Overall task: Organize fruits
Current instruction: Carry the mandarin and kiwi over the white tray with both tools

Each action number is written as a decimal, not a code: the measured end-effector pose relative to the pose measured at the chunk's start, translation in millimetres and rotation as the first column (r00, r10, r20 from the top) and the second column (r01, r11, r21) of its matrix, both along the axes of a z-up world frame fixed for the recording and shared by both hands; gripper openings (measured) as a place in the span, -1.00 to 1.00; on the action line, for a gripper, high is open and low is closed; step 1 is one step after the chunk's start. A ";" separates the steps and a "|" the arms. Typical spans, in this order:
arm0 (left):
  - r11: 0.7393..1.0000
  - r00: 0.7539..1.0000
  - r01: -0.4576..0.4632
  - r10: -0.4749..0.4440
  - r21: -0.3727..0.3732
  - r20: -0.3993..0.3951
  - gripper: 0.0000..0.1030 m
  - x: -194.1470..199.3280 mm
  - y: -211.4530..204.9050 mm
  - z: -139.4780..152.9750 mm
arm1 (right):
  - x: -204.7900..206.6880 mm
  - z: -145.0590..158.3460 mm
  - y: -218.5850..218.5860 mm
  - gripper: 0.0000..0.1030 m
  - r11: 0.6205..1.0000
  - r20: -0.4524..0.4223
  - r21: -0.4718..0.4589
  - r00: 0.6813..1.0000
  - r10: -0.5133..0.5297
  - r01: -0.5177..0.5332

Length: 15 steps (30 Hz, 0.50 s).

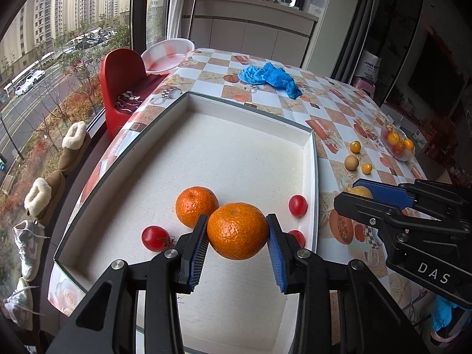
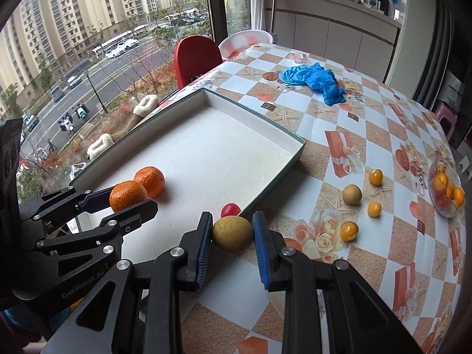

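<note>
The white tray (image 1: 309, 159) sits on a checkered tablecloth (image 2: 368, 153) and serves as the landmark; the left gripper (image 1: 237, 231) hangs over the tray's near part, its blue pads (image 1: 198, 253) pressed on both sides of an orange (image 1: 237, 230); a second orange (image 1: 196, 210) lies inside the tray just behind the held one, touching it or nearly so; three red tomatoes (image 1: 155, 238) lie in the tray's near part around the oranges. The right gripper (image 2: 232, 234) hovers at the tray's right edge, clamped on a yellow-brown round fruit (image 2: 232, 234); further right of the tray, loose small yellow fruits (image 2: 349, 231) and a glass bowl (image 2: 445, 209) of fruit rest on the cloth; beyond the tray lies a crumpled blue glove (image 2: 312, 81).
</note>
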State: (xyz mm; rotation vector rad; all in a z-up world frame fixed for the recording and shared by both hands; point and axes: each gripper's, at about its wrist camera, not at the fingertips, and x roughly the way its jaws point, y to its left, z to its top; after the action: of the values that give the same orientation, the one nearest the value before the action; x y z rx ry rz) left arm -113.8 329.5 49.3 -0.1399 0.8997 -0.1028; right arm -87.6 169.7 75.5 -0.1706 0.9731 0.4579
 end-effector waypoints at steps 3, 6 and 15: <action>1.000 1.000 -0.007 0.007 -0.002 -0.009 -0.23 1.8 3.9 -4.1 | 1.9 -0.5 9.1 -0.41 1.000 -0.002 -0.003 1.000 0.017 -0.017; 1.000 1.000 -0.013 0.013 -0.004 -0.020 -0.23 3.4 6.8 -8.0 | 3.8 -1.3 16.9 -0.41 1.000 -0.005 -0.004 1.000 0.029 -0.029; 1.000 0.999 -0.020 0.020 -0.002 -0.033 -0.23 9.4 10.9 -14.4 | 12.4 -9.3 34.7 -0.41 0.999 -0.023 -0.013 0.998 0.050 -0.050</action>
State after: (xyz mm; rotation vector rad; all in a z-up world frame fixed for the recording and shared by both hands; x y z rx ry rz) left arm -104.4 340.3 35.0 -0.1535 0.9313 -0.0827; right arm -75.2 204.4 66.2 -0.2025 0.9960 0.5003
